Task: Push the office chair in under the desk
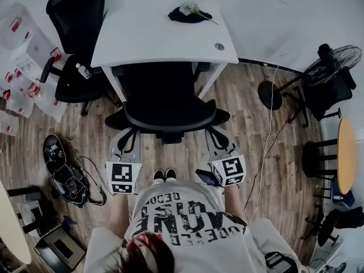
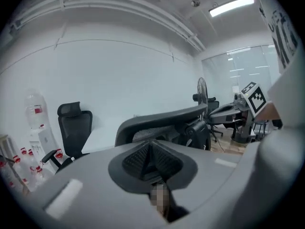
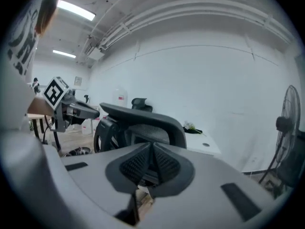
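A black mesh office chair (image 1: 165,104) stands at the front of the white desk (image 1: 153,36), its seat partly under the top and its curved backrest toward me. My left gripper (image 1: 123,145) is just behind the chair's left armrest and my right gripper (image 1: 219,145) just behind the right one; whether either touches the chair I cannot tell. In the left gripper view the left gripper (image 2: 151,149) is shut with nothing in it, the backrest (image 2: 162,120) ahead. The right gripper (image 3: 151,149) is likewise shut and empty, facing the backrest (image 3: 143,120).
A second black chair (image 1: 77,44) stands at the desk's left end, beside stacked boxes of bottles (image 1: 23,67). Cables and devices (image 1: 65,175) lie on the wooden floor at left. A standing fan (image 1: 335,58) and a round table (image 1: 346,155) are at right. A dark item with flowers (image 1: 190,13) lies on the desk.
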`<state>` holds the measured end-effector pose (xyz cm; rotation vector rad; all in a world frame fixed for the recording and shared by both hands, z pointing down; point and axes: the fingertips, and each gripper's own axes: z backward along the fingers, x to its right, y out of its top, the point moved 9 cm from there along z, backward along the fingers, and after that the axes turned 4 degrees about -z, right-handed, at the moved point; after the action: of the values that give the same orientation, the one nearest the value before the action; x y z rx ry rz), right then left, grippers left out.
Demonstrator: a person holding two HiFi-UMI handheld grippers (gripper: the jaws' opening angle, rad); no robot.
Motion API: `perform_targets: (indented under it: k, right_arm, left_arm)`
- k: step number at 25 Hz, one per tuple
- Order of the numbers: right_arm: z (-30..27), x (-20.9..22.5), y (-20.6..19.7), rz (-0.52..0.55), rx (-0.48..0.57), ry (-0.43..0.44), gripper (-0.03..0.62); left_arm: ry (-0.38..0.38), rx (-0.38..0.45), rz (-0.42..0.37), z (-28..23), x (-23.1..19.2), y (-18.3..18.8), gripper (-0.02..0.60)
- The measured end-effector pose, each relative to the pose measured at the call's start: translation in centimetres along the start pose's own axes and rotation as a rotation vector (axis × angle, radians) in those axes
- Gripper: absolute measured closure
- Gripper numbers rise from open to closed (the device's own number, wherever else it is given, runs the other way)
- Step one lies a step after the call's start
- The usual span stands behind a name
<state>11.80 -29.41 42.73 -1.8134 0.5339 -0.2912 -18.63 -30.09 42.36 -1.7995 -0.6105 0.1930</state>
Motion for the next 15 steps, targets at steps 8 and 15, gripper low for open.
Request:
perform_targets:
  k: [8, 15]
  right_arm:
    - [2.1, -1.3, 3.7, -0.150, 0.099, -0.047, 0.574]
    - [2.2, -3.5, 8.8, -0.175, 0.215, -0.059, 0.574]
  left_arm:
    - [0.061, 0.128, 0.032, 2.0, -1.0, 3.2, 0.569]
    - [0.095, 0.226, 0.130, 4.1, -2.6, 5.4, 0.569]
